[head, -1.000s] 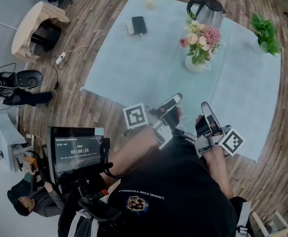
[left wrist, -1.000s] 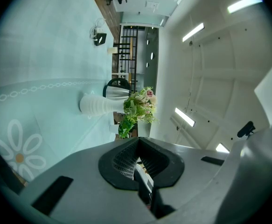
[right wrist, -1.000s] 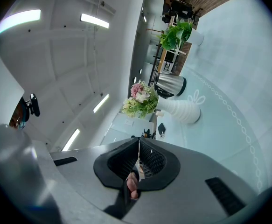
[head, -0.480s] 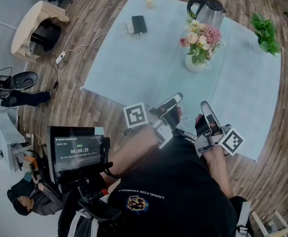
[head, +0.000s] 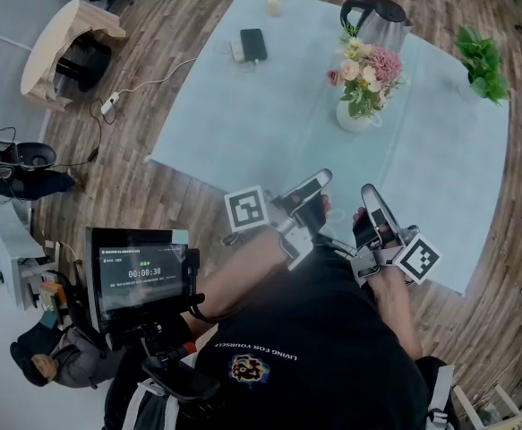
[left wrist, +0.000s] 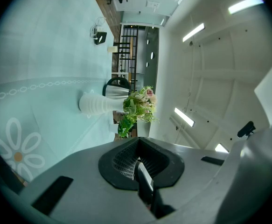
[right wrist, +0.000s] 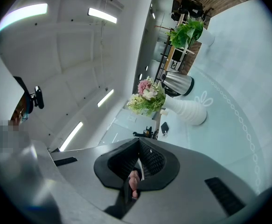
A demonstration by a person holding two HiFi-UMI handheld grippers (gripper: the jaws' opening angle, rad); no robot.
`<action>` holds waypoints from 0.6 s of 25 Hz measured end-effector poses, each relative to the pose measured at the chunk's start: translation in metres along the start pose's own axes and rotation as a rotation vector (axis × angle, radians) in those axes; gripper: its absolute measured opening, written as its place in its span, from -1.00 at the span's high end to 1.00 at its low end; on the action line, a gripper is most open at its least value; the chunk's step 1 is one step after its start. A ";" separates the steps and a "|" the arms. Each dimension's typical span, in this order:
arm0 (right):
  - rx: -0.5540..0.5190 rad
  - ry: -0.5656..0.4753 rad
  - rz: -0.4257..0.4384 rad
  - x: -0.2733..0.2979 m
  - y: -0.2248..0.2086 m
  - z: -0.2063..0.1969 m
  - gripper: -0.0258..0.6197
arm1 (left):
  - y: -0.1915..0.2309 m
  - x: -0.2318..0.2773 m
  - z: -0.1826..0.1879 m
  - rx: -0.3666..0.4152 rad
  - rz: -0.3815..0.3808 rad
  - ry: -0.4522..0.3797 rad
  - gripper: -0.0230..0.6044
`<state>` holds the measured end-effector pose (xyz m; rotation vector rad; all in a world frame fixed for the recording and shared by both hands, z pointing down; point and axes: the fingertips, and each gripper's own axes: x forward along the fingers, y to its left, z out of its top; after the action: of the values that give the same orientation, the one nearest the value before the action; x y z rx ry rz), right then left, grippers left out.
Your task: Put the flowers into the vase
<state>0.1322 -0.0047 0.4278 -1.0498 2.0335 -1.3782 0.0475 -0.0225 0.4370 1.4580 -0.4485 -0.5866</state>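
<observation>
1. Almost nothing has moved since the earlier frames. Both tools hang in the same spot, and only the timer on the screen [head: 140, 276] has ticked on.
2. The flowers [head: 365, 72] already stand upright in the white ribbed vase [head: 355, 116], at about 1 o'clock from the middle of the table [head: 243, 124], just in front of the kettle [head: 377, 18]. No loose stems show, so I judge the task done.
3. The left tool [head: 321, 178] is pressed together and empty. The right tool [head: 371, 193] also has its jaws together, holding no flower. A pinkish bit deep in its gap cannot be identified.
4. Both tools are held level, close to the person's body at the table's 6 o'clock edge. They aim toward 12 o'clock, well apart from the vase.
</observation>
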 end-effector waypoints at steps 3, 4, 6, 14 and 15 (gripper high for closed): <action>0.003 0.000 0.001 0.000 0.000 0.000 0.86 | 0.000 0.000 0.000 0.001 0.000 -0.001 0.90; 0.005 -0.001 0.000 0.000 0.000 0.000 0.86 | 0.000 0.000 0.001 0.002 0.000 -0.002 0.90; 0.006 -0.003 -0.001 0.000 -0.001 0.001 0.86 | 0.000 0.000 0.001 0.001 -0.001 -0.002 0.90; 0.012 -0.002 -0.003 0.000 -0.001 0.000 0.86 | -0.001 0.000 0.001 -0.002 -0.004 -0.003 0.90; 0.010 -0.001 -0.003 0.000 -0.001 0.000 0.86 | -0.001 0.000 0.001 -0.003 -0.003 -0.004 0.90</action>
<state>0.1327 -0.0053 0.4286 -1.0490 2.0225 -1.3873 0.0470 -0.0230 0.4363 1.4552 -0.4483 -0.5927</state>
